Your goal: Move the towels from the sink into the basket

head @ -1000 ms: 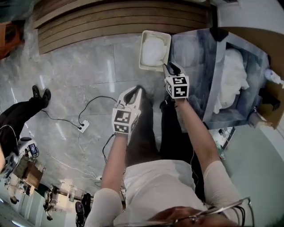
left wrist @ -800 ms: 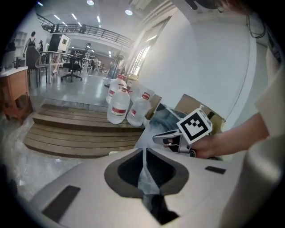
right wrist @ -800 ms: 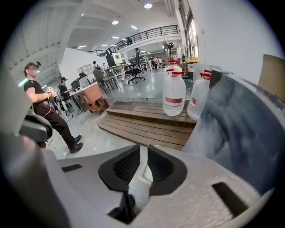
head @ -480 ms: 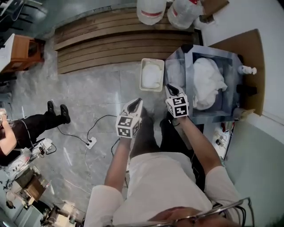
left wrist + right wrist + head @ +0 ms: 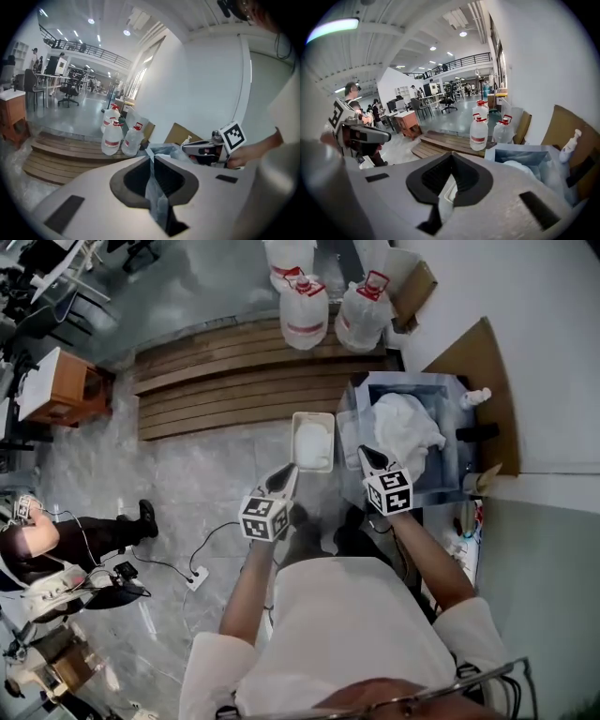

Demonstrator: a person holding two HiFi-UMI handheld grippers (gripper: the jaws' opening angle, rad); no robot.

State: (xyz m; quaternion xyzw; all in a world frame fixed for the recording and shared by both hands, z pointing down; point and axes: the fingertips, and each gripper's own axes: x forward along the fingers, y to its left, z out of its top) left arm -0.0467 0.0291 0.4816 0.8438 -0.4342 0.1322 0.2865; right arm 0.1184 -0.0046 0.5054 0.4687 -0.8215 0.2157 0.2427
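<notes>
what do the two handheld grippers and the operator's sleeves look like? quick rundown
The left gripper and right gripper match: pale grey bodies tapering to a point, black pads lining the jaws, black rectangular insets. Each carries a cube with black-and-white square markers. The person wears a white top with short sleeves.

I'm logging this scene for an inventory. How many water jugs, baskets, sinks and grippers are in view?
Water jugs: 3
Basket: 1
Sink: 1
Grippers: 2, the left gripper and the right gripper
Total: 7
</notes>
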